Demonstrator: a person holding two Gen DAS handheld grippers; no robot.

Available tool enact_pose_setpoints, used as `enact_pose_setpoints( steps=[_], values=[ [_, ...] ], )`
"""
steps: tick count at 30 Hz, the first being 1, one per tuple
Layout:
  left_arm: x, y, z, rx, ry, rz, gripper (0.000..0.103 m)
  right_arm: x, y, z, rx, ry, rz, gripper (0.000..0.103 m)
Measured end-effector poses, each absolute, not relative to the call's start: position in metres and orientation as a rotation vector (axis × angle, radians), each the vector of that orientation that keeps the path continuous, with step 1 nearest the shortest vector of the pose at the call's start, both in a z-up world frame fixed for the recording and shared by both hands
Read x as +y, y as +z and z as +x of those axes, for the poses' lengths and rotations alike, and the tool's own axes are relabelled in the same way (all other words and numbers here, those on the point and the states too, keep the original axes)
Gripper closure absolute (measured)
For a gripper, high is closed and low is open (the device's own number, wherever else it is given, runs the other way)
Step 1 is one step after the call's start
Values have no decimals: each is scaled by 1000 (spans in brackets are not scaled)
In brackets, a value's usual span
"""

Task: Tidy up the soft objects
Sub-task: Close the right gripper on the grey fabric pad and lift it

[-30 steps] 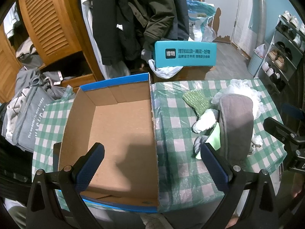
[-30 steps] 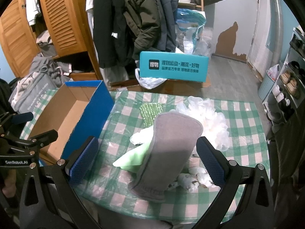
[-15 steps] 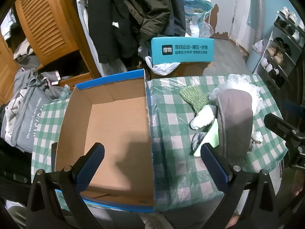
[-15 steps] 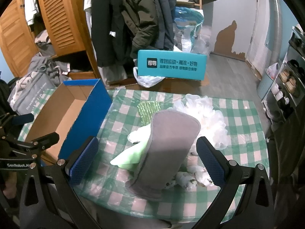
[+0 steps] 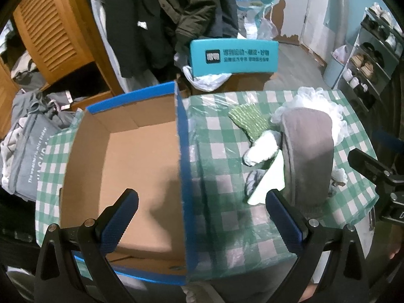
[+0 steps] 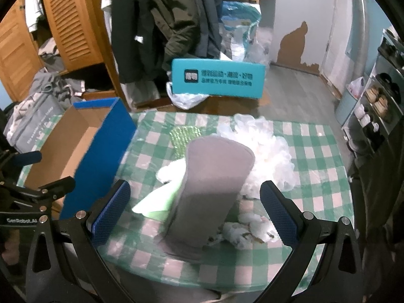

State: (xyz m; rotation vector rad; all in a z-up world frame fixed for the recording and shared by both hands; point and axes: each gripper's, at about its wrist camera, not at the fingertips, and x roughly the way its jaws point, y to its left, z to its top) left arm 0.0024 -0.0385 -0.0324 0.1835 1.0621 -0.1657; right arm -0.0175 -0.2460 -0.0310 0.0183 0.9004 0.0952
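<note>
While both pairs of tongs hang above the near edge of the counter (image 5: 222,184), each stands wide apart with nothing between its blue pads. The left tongs (image 5: 202,217) straddle the right wall of an open cardboard box (image 5: 141,166), blue outside and bare inside, which fills the counter's left half over the green checked cloth. The right tongs (image 6: 194,209) frame a grey padded cloth (image 6: 212,189) that lies on top of the heap of soft things on the counter's right half. Beneath it sit a pale green sheet (image 6: 156,202), a white fluffy piece (image 5: 262,149) and a green textured cloth (image 5: 250,121), with a white mesh puff (image 6: 267,156) toward the far right corner. Small white wads (image 6: 242,229) lie near the right edge. Beyond the far edge stands a teal box (image 6: 217,78).
</note>
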Motion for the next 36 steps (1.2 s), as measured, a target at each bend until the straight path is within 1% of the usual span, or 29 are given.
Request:
enact_pose_setpoints(
  steps=[5,17,30,36],
  values=[
    [-53,-48,8,1111,-200,191,1,-258,-47,-14,940,60,22,2],
    [-76,-73,18,1158,-244,177,1,-276,-73,2,1007,34,112,2],
    [-77,-107,35,1235,-235,164,1,-274,-94,12,1052,12,95,2],
    [-85,-113,35,1235,-238,204,1,-273,-110,16,1092,17,128,2]
  ],
)
